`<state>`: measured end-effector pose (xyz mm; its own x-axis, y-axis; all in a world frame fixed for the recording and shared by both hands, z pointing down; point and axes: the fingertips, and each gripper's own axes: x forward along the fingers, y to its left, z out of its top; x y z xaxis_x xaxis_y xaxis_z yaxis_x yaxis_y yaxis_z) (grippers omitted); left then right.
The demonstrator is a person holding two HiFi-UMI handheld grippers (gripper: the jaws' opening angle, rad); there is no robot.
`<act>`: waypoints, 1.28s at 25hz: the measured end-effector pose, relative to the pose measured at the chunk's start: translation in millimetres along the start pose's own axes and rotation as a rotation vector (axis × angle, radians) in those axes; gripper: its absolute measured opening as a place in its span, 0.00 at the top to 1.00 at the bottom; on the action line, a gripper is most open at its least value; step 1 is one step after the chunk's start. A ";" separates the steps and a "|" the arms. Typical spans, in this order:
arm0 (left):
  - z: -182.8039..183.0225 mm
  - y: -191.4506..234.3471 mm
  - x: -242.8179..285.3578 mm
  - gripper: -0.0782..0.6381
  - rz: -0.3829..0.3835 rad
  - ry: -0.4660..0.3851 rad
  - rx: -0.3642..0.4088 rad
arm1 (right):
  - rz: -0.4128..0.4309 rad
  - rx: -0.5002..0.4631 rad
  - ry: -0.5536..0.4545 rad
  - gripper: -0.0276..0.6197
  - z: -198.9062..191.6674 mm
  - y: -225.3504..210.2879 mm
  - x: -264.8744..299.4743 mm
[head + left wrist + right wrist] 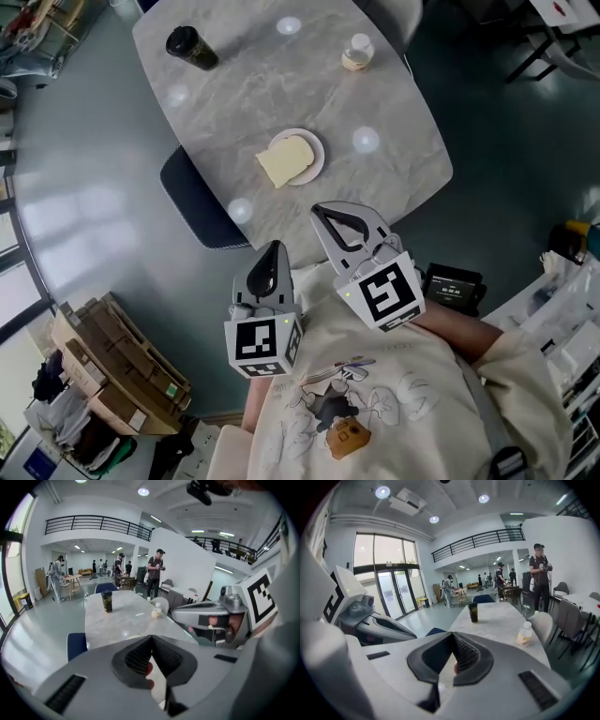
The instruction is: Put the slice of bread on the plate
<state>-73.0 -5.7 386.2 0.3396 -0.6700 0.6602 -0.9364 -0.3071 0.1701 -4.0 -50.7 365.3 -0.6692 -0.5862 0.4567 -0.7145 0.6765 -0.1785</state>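
The slice of bread (pixel 285 161) lies on a small white plate (pixel 319 148) on the grey marble table (pixel 394 103), near its front edge. Both grippers hang in the air on the near side of the table, apart from the bread. My left gripper (pixel 274 246) is shut with nothing between its jaws; in the left gripper view its tips meet at a point (pixel 151 637). My right gripper (pixel 322 210) is shut and empty too, its tips touching (pixel 451 634). The bread is hidden behind the jaws in both gripper views.
A dark tall cup (pixel 190 47) stands at the table's far left and a small bottle (pixel 357 52) at the far right. A blue chair (pixel 195 202) is tucked under the table's left side. People stand far back in the hall (pixel 155 571).
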 end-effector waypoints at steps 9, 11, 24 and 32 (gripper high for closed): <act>37.2 -23.3 -17.5 0.88 -0.069 -0.153 0.016 | 0.081 -0.048 -0.061 0.95 21.7 54.9 -12.5; 35.6 -21.0 -15.7 0.88 -0.079 -0.151 -0.004 | 0.066 -0.030 -0.081 0.95 21.1 54.1 -11.2; 37.4 -15.4 -17.9 0.88 -0.078 -0.150 -0.038 | 0.139 -0.031 -0.053 0.95 21.2 55.2 -7.0; 37.4 -5.7 -18.4 0.88 -0.075 -0.144 -0.037 | 0.156 -0.027 -0.047 0.95 20.8 60.6 0.0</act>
<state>-70.5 -16.9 345.7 0.4158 -0.7369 0.5330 -0.9094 -0.3371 0.2435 -51.6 -18.9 336.4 -0.7805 -0.4931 0.3843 -0.5962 0.7720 -0.2205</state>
